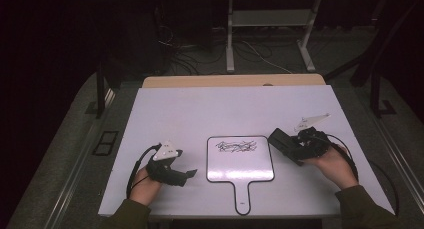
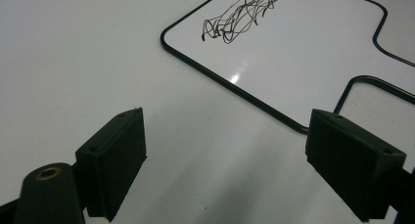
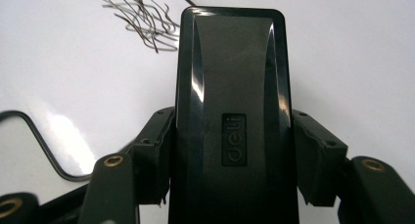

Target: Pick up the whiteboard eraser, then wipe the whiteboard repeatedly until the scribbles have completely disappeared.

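Note:
A small paddle-shaped whiteboard (image 1: 240, 164) lies flat on the table with a black scribble (image 1: 236, 147) near its top edge. In the right gripper view my right gripper (image 3: 230, 155) is shut on a black eraser (image 3: 232, 101), which points toward the scribble (image 3: 139, 16). The high view shows the eraser (image 1: 284, 144) held just off the board's upper right corner. My left gripper (image 1: 189, 175) rests open on the table left of the board, nothing between its pads (image 2: 117, 160); its own view shows the board's corner (image 2: 274, 48) ahead.
The white tabletop (image 1: 180, 114) has bare room behind and to both sides of the board. Beyond its far edge a wooden strip (image 1: 230, 81), desk legs and cables stand on the dark floor. The board's handle (image 1: 242, 196) reaches toward the near edge.

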`<state>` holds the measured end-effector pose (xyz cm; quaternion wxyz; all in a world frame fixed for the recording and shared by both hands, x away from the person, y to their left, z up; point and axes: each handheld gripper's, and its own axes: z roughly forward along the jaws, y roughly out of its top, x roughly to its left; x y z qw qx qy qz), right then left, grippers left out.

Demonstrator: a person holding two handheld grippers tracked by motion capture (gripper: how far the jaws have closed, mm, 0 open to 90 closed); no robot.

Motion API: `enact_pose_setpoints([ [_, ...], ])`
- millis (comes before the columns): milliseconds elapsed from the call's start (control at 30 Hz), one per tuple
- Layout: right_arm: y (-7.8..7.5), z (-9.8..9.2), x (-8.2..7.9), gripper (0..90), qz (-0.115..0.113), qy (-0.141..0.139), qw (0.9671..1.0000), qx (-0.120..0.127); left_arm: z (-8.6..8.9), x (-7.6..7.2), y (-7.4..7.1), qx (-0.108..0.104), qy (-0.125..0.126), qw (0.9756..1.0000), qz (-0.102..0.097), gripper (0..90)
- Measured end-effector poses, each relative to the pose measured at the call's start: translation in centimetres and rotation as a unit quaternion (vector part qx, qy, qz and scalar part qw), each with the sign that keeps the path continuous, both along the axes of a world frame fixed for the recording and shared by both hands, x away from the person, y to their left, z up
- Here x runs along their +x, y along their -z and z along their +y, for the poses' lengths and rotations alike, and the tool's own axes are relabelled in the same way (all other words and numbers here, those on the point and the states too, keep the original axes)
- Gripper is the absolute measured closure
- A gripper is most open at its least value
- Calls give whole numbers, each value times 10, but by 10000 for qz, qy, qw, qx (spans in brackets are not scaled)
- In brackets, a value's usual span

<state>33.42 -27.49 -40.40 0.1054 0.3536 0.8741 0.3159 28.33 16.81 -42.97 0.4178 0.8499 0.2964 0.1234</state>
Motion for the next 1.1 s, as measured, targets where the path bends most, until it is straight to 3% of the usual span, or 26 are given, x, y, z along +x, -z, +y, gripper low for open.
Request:
enact_pose_setpoints([
  [433,-7,14,6,388,-34,-144,9998,99,0,-1,0,-26,12,10000,13,141],
  [833,-9,44,16,388,5,-377,9993,39,-1,-1,-1,-29,49,10000,-5,141],
  [1100,-3,68,33,388,51,-512,9987,52,-1,0,0,-33,48,10000,5,141],
])
